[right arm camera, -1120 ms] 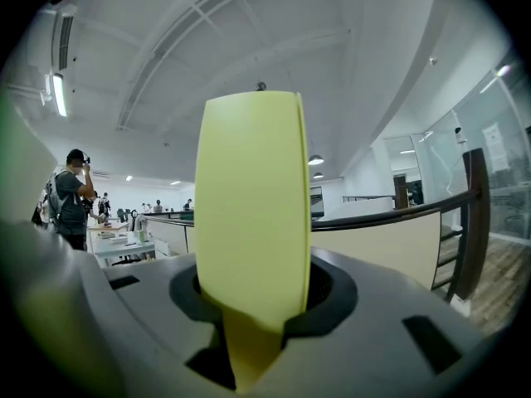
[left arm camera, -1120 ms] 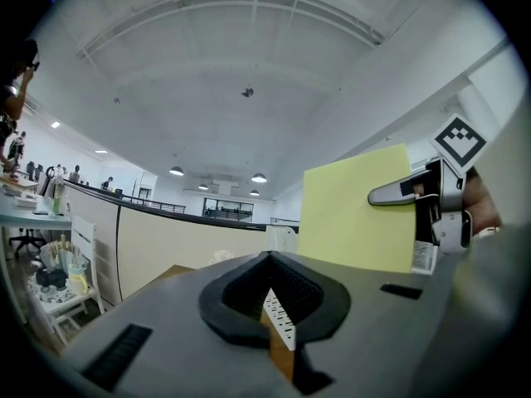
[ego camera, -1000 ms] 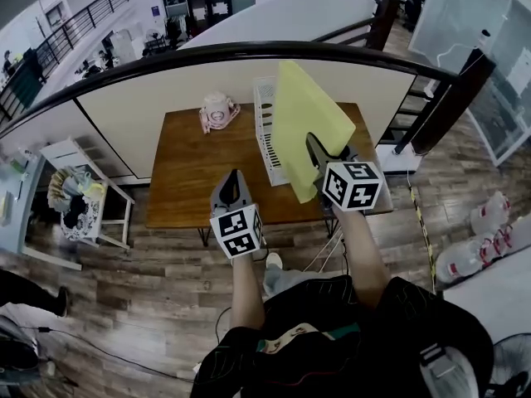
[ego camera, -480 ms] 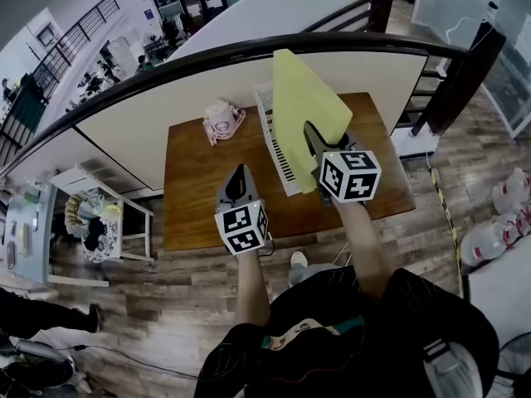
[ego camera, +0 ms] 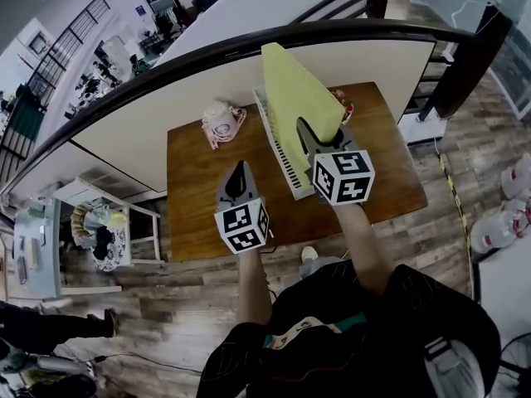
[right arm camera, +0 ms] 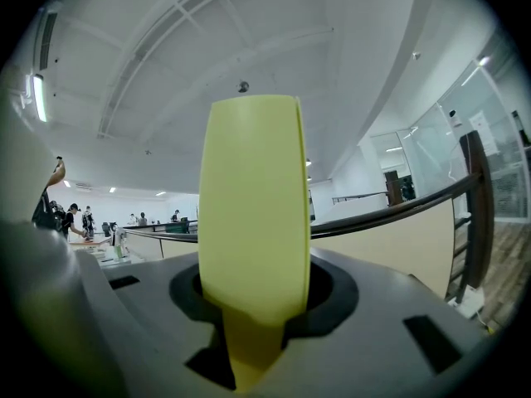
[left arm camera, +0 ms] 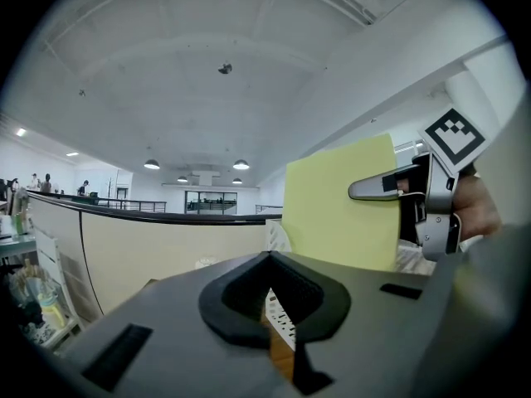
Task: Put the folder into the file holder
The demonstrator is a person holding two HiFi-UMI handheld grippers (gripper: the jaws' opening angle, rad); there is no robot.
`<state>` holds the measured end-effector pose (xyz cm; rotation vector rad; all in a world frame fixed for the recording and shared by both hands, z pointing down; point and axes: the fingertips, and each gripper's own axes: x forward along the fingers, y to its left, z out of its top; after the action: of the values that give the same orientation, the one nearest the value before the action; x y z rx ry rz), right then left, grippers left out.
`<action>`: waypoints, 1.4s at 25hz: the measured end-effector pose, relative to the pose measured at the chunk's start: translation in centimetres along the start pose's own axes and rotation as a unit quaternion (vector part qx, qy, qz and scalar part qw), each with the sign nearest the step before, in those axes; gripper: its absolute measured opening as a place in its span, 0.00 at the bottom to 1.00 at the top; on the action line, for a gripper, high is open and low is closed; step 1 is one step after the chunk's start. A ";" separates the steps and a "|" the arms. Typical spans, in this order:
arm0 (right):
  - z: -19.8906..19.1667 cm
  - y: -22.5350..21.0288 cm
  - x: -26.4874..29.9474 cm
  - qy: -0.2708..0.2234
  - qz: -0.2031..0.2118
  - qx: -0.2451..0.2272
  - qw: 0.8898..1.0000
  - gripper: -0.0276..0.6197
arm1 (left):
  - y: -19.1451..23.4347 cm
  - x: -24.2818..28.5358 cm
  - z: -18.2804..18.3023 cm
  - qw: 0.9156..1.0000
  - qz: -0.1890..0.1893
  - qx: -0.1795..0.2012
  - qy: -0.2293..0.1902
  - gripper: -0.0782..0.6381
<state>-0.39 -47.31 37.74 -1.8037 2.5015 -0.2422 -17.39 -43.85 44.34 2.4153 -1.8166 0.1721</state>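
A yellow folder [ego camera: 292, 98] stands upright on its edge, pinched near its bottom by my right gripper [ego camera: 309, 138], which is shut on it. The folder hangs over the white slotted file holder [ego camera: 277, 144] on the wooden table [ego camera: 199, 197], its lower edge at the holder's right side. In the right gripper view the folder [right arm camera: 253, 206] rises straight up between the jaws of the right gripper [right arm camera: 251, 305]. My left gripper [ego camera: 238, 181] hovers left of the holder, shut with nothing in it. From the left gripper [left arm camera: 270, 259] I see the folder [left arm camera: 340, 206] and the right gripper [left arm camera: 386, 187].
A pink rounded object [ego camera: 220, 120] lies at the table's back left. A small reddish thing [ego camera: 343, 106] shows behind the folder. A cream partition with a dark curved rail [ego camera: 249, 44] runs behind the table. A white stand with clutter [ego camera: 104, 230] is on the floor to the left.
The right gripper has carried the folder a little leftward and farther over the file holder. The left gripper has stayed about where it was.
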 end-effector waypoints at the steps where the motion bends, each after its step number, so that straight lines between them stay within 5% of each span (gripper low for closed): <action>1: -0.1 -0.1 0.3 -0.002 -0.001 0.000 1.000 0.28 | 0.2 0.4 -0.1 1.000 0.000 0.001 0.002 0.10; 13: -0.1 0.8 3.0 0.003 -0.008 -0.012 1.000 0.28 | 1.3 4.8 -0.4 1.000 -0.005 -0.005 0.013 0.10; 28: 0.5 1.2 1.8 -0.088 -0.029 -0.026 0.995 0.26 | 1.3 5.7 -1.6 0.998 -0.040 0.005 0.040 0.10; 35: -2.4 0.6 2.0 -0.085 -0.042 -0.010 0.995 0.26 | 2.2 5.0 -3.1 0.997 -0.048 0.004 0.061 0.10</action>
<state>-1.91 -48.78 40.07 -1.8547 2.3250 -0.0636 -18.19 -48.67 48.26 2.4326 -1.6486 0.3102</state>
